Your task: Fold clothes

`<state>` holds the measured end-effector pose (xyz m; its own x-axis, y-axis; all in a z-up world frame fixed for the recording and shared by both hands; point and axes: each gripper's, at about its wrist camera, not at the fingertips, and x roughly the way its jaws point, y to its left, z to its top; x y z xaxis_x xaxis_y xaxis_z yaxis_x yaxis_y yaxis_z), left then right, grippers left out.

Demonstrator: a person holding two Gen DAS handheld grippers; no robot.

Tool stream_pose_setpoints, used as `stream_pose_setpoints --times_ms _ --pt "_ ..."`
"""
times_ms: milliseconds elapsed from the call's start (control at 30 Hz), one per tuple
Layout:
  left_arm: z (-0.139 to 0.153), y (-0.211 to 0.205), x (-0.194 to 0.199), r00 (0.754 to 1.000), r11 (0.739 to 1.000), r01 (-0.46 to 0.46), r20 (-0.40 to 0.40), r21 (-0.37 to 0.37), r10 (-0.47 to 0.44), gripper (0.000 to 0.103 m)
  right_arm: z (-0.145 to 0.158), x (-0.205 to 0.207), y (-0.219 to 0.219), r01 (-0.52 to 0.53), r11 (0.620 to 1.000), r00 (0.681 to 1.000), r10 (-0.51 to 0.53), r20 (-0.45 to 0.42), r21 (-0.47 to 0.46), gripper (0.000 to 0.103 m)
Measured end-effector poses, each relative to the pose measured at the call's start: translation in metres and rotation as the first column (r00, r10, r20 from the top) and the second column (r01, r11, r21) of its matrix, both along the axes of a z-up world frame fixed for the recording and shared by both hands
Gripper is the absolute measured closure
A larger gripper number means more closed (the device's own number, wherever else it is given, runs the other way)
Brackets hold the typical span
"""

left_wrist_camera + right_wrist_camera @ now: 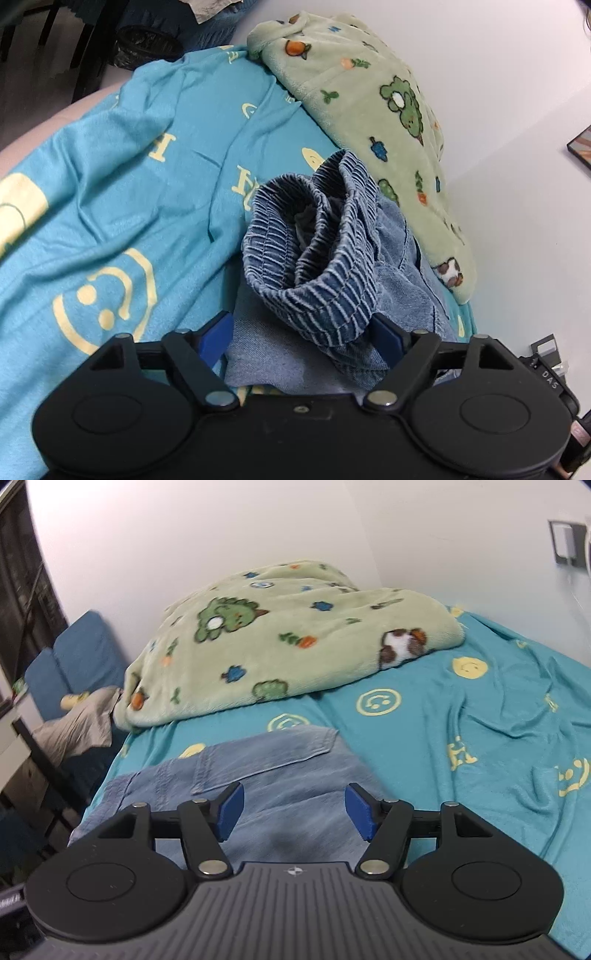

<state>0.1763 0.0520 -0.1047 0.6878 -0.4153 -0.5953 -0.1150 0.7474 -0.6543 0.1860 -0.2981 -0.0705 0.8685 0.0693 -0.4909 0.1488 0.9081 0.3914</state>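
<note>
With both the left tool (304,338) and the right tool (294,810) spread wide and nothing gripped, the faded blue denim garment (280,775) lying on the turquoise smiley-print bed (480,716) could be left unevenly folded if its bunched ribbed waistband (314,251) unrolls.

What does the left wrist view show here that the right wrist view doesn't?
Only the left wrist view shows the jeans' gathered elastic waistband, bunched upright between the spread blue pads of the left claw, which do not press it.

Only the right wrist view shows the jeans' flat back pocket, a grey cloth off the bed's far end, and the open right claw over flat denim.

Both show the light blue jeans, the teal smiley-print sheet and the green fleece blanket by the wall.
</note>
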Motion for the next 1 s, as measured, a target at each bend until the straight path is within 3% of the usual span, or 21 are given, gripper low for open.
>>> stream_pose_setpoints --times_ms 233,367,500,600,700,833,1000 --pt "-0.010 -0.001 0.006 1.000 0.999 -0.024 -0.009 -0.042 0.024 0.016 -0.033 0.022 -0.037 0.078 0.993 0.996 -0.073 -0.061 0.091 0.037" --pt "-0.014 -0.005 0.008 1.000 0.999 -0.022 -0.002 -0.030 0.022 0.012 -0.054 0.026 -0.058 0.142 0.969 0.987 -0.124 -0.098 0.204 0.025" --pt "-0.018 -0.005 0.010 1.000 0.999 -0.026 -0.005 -0.045 0.026 0.010 -0.070 0.027 -0.066 0.159 0.940 0.984 -0.126 -0.126 0.301 0.024" --pt "-0.018 -0.005 0.010 1.000 0.999 -0.025 -0.003 -0.044 0.025 0.010 -0.076 0.027 -0.069 0.170 0.926 0.982 -0.132 -0.134 0.338 0.018" --pt "-0.018 -0.004 0.011 1.000 0.998 -0.025 -0.005 -0.054 0.025 0.010 -0.081 0.027 -0.070 0.166 0.912 0.983 -0.123 -0.137 0.376 0.017" --pt "-0.016 -0.003 0.010 1.000 0.997 -0.023 -0.002 -0.067 0.023 0.012 -0.086 0.025 -0.073 0.106 0.875 0.994 -0.084 -0.067 0.473 0.017" --pt "-0.015 -0.001 0.009 1.000 0.996 -0.021 0.001 -0.089 0.021 0.015 -0.077 0.033 -0.054 0.021 0.926 0.998 0.001 -0.058 0.378 0.015"
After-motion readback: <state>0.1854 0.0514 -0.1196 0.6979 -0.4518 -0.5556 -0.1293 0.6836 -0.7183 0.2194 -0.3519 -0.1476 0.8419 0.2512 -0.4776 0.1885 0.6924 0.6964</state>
